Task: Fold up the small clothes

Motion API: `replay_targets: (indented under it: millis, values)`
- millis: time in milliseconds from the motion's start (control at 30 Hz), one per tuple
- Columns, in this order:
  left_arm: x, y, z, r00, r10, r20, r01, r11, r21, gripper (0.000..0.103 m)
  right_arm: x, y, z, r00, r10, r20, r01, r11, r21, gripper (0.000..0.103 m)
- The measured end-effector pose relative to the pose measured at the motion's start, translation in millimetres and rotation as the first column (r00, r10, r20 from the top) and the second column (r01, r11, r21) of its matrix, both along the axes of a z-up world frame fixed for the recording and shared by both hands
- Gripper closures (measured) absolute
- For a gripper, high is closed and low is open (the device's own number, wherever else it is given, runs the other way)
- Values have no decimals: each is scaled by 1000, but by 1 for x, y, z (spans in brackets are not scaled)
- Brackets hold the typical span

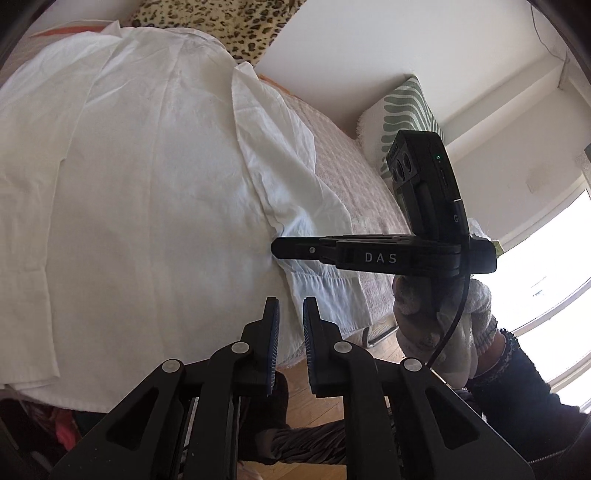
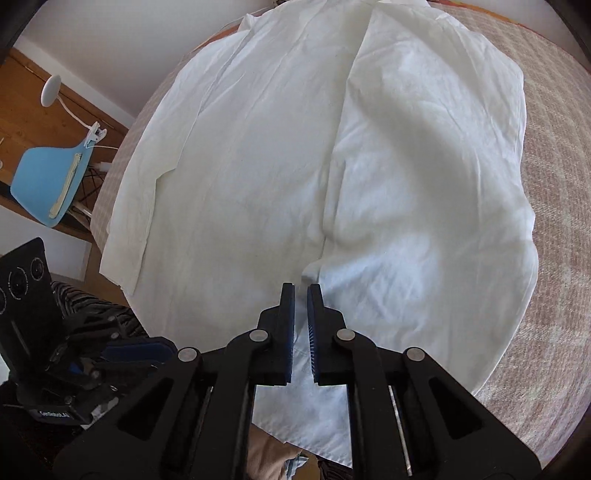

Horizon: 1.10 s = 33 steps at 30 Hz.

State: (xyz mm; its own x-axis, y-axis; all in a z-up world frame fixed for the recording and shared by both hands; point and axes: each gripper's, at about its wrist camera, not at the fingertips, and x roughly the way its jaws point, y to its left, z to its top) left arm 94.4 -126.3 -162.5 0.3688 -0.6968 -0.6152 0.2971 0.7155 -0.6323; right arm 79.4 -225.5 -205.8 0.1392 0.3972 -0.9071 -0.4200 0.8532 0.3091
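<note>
Pale quilted bedding [image 2: 554, 221] covers the bed on which a white shirt [image 2: 295, 166] lies spread out, filling most of the surface. One side panel is turned in over the body, its edge running down the middle as a long crease; a sleeve lies flat along the far left edge. The right gripper [image 2: 301, 291] hangs over the shirt's lower hem with its jaws nearly together, a thin slit between the blue pads, and no cloth visibly pinched, though the tips sit so close to the fabric that contact is hard to rule out. The left gripper [image 1: 291, 306] is likewise almost closed and empty, above the bed's near edge. A gloved hand [image 1: 443, 321] carries the right tool. Beyond the shirt lie a leopard-print pillow [image 1: 221, 26] and a green-striped cushion [image 1: 406, 110]; a blue chair [image 2: 48, 184] stands on the wooden floor.
</note>
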Motion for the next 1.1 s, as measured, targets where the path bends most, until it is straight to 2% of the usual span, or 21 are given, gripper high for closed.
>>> replay_targets:
  millis: [67, 200, 233, 300, 367, 400, 533, 633, 700, 767, 967, 1100]
  values:
    - [-5, 16, 9, 999, 32, 42, -34, 999, 39, 90, -6, 3, 3, 1000, 15, 20, -15, 1000, -9, 95]
    - [-16, 60, 21, 990, 112, 87, -120, 989, 86, 68, -8, 3, 28, 999, 0, 49, -4, 998, 69, 95]
    - [-18, 73, 22, 986, 136, 100, -146, 984, 103, 66, -8, 3, 36, 998, -13, 66, 7, 997, 81, 94]
    - [-23, 101, 23, 976, 189, 108, -202, 972, 119, 64, -6, 4, 52, 995, -38, 96, 27, 993, 111, 81]
    - [-25, 129, 22, 964, 247, 102, -259, 958, 125, 64, -5, 7, 68, 990, -66, 128, 47, 988, 147, 49]
    - [-26, 143, 19, 956, 275, 101, -287, 949, 133, 64, -4, 10, 75, 987, -72, 145, 48, 986, 162, 47]
    - [-20, 202, 10, 918, 393, 52, -396, 910, 123, 64, 6, 37, 97, 979, -68, 192, 34, 985, 170, 45]
    - [-15, 234, 2, 894, 447, 24, -447, 887, 118, 64, 17, 54, 107, 978, -66, 196, 30, 983, 183, 43]
    - [-9, 246, -2, 883, 469, 11, -467, 875, 128, 52, 24, 65, 112, 977, -68, 201, 31, 983, 182, 42]
    - [-4, 252, -7, 883, 469, -7, -464, 877, 124, 51, 32, 81, 116, 979, -63, 196, 27, 983, 181, 42]
    - [15, 248, -22, 913, 405, -46, -395, 907, 146, 51, 52, 134, 126, 977, -9, 213, -23, 989, 144, 41]
    - [25, 245, -28, 923, 381, -58, -372, 920, 122, 51, 67, 168, 128, 980, 17, 197, -45, 989, 141, 41]
